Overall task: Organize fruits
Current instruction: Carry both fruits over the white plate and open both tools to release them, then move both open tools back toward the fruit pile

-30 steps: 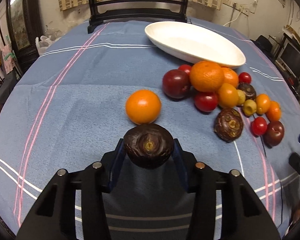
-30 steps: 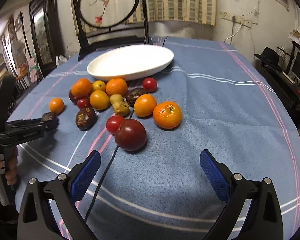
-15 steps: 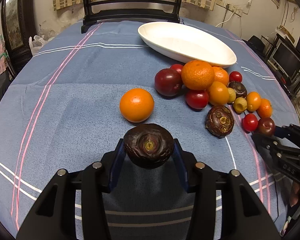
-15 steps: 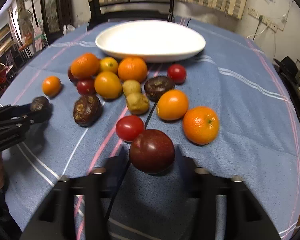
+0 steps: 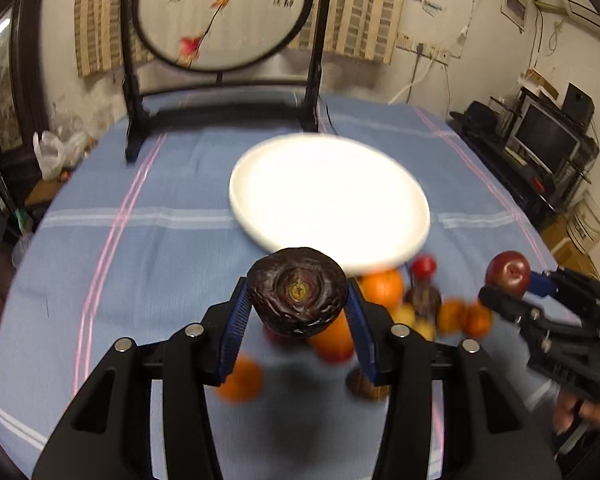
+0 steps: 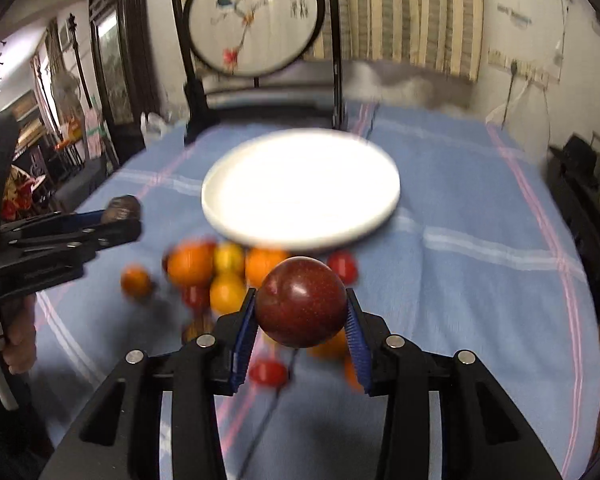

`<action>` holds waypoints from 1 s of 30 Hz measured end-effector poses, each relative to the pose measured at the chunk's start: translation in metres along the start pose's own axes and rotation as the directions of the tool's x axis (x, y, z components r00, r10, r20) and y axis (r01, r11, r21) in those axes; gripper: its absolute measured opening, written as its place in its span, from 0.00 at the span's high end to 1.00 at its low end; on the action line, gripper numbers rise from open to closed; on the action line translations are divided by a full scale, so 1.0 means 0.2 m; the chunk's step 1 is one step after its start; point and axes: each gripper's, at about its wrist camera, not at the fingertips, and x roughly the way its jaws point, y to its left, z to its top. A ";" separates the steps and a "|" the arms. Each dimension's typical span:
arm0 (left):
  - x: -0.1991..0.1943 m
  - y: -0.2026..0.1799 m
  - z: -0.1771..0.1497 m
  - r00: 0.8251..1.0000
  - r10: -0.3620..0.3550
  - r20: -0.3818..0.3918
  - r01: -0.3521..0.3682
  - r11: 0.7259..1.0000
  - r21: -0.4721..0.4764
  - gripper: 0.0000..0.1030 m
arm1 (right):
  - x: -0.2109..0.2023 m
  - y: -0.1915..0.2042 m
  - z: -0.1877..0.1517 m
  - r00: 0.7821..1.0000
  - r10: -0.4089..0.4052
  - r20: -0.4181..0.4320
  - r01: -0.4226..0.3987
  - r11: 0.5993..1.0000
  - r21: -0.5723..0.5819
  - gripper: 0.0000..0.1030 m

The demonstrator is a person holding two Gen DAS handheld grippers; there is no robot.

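Note:
My left gripper (image 5: 297, 300) is shut on a dark wrinkled passion fruit (image 5: 297, 290), held in the air above the fruit pile. My right gripper (image 6: 301, 312) is shut on a smooth dark red plum (image 6: 301, 302), also lifted above the table. The white oval plate (image 5: 328, 208) lies empty beyond both grippers; it also shows in the right wrist view (image 6: 300, 188). Each gripper shows in the other's view: the right one with the plum (image 5: 508, 270) at the right, the left one with the passion fruit (image 6: 120, 208) at the left.
Several oranges, tomatoes and small fruits (image 6: 220, 276) lie blurred on the blue striped cloth (image 6: 480, 280) below the grippers, in front of the plate. A round embroidered screen on a black stand (image 5: 224, 16) rises at the table's far edge.
Both grippers have risen and tilted toward the plate. The right gripper has shut on the dark red plum and lifted it off the cloth. The left still holds the passion fruit.

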 end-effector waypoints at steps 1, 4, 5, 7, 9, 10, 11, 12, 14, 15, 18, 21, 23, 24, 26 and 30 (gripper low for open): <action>0.05 -0.02 0.08 1.000 -0.007 0.008 0.007 1.000 0.003 0.55 | 0.04 0.01 0.06 1.000 -0.002 0.008 0.002 1.000 -0.005 0.59; 0.23 -0.02 0.22 0.999 -0.008 -0.050 0.007 1.000 -0.023 0.55 | 0.20 0.02 0.17 1.000 -0.018 -0.005 0.018 1.000 -0.019 0.59; 0.30 -0.02 0.25 0.997 -0.009 -0.078 0.006 0.999 -0.031 0.55 | 0.25 0.01 0.19 0.999 -0.026 -0.019 0.026 0.999 -0.022 0.59; 0.44 -0.02 0.27 0.994 0.004 -0.113 -0.008 0.999 -0.033 0.55 | 0.38 0.01 0.22 0.997 -0.041 -0.059 0.039 0.999 -0.031 0.59; 0.53 -0.01 0.29 0.990 0.015 -0.138 -0.020 0.999 -0.036 0.55 | 0.47 0.00 0.23 0.993 -0.050 -0.102 0.047 0.998 -0.036 0.59; 0.58 0.00 0.30 0.988 0.021 -0.156 -0.026 0.999 -0.030 0.55 | 0.51 0.00 0.23 0.992 -0.053 -0.115 0.049 0.998 -0.038 0.58; 0.62 -0.01 0.30 0.986 0.024 -0.168 -0.029 0.999 -0.025 0.55 | 0.53 0.00 0.22 0.991 -0.054 -0.123 0.050 0.998 -0.037 0.58; 0.65 -0.01 0.29 0.983 0.029 -0.181 -0.033 0.999 -0.022 0.55 | 0.55 0.00 0.22 0.990 -0.053 -0.132 0.049 0.998 -0.036 0.58; 0.70 -0.01 0.29 0.978 0.026 -0.206 -0.029 0.999 -0.014 0.55 | 0.58 0.01 0.22 0.989 -0.053 -0.138 0.046 0.998 -0.050 0.56; 0.72 -0.01 0.29 0.977 0.020 -0.214 -0.024 1.000 -0.015 0.52 | 0.58 0.02 0.22 0.990 -0.060 -0.128 0.053 0.997 -0.058 0.48; 0.72 -0.01 0.27 0.975 0.022 -0.220 -0.027 0.999 -0.021 0.24 | 0.54 0.03 0.21 0.993 -0.072 -0.093 0.066 0.995 -0.069 0.36; 0.62 -0.02 0.25 0.983 0.022 -0.185 -0.026 1.000 -0.017 0.21 | 0.47 0.01 0.18 0.995 -0.059 -0.079 0.054 0.997 -0.062 0.35; 0.54 -0.02 0.24 0.990 0.017 -0.142 -0.019 1.000 -0.016 0.15 | 0.43 -0.01 0.16 0.996 -0.053 -0.070 0.049 0.998 -0.048 0.32; 0.47 -0.02 0.22 0.995 0.021 -0.101 -0.022 1.000 -0.015 0.12 | 0.40 -0.03 0.14 0.996 -0.053 -0.066 0.050 0.998 -0.041 0.30; 0.38 -0.02 0.19 0.998 0.036 -0.053 -0.036 0.999 -0.005 0.08 | 0.35 -0.06 0.10 0.997 -0.050 -0.060 0.049 0.999 -0.022 0.28; 0.21 0.00 0.07 0.998 0.065 0.016 -0.065 0.998 0.005 0.06 | 0.24 -0.12 0.01 0.998 -0.052 -0.047 0.052 0.999 0.012 0.22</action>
